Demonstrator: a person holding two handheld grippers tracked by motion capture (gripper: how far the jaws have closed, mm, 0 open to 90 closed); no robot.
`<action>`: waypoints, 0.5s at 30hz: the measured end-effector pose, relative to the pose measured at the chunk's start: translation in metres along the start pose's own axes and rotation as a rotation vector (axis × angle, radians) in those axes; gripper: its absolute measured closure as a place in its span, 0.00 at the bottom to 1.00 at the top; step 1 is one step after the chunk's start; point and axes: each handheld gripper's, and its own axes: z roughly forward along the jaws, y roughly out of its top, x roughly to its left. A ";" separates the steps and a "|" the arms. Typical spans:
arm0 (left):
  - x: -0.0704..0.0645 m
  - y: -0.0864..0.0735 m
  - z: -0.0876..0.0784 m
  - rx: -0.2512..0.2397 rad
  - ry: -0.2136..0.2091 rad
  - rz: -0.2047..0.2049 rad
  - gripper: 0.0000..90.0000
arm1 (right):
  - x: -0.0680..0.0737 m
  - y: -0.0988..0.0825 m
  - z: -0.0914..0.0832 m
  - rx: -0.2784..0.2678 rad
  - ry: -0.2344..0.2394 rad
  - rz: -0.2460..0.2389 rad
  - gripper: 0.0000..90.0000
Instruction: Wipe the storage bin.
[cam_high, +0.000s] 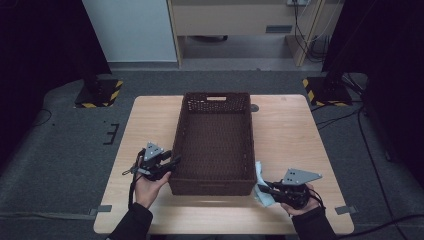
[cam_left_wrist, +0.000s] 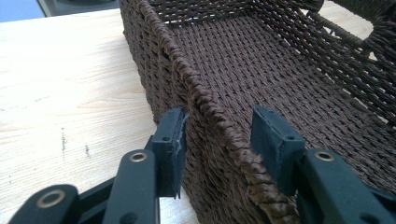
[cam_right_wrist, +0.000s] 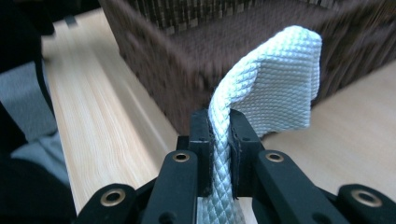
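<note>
We keep L gripper (cam_left_wrist: 217, 140) fingers part-open astride basket (cam_left_wrist: 280, 70) near-left rim, pads not pressing. R gripper (cam_right_wrist: 219, 154) fingers clamped on white cloth (cam_right_wrist: 275, 88) at basket's near-right corner above surface (cam_high: 290, 135), prob. to drop inside.

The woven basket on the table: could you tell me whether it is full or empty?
Empty. The high view shows the brown woven basket with a bare floor, and the left gripper view shows nothing lying inside. The white cloth is outside it, clamped in the right gripper.
</note>
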 end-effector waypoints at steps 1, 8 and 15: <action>0.000 0.000 0.000 0.000 0.000 0.000 0.60 | 0.000 0.000 0.000 0.000 0.000 0.000 0.92; 0.001 0.000 0.000 0.004 0.002 -0.009 0.57 | 0.000 -0.016 0.025 0.154 -0.005 0.036 0.91; 0.004 0.000 0.001 0.008 -0.008 -0.020 0.51 | 0.003 -0.001 0.003 0.021 -0.011 0.034 0.92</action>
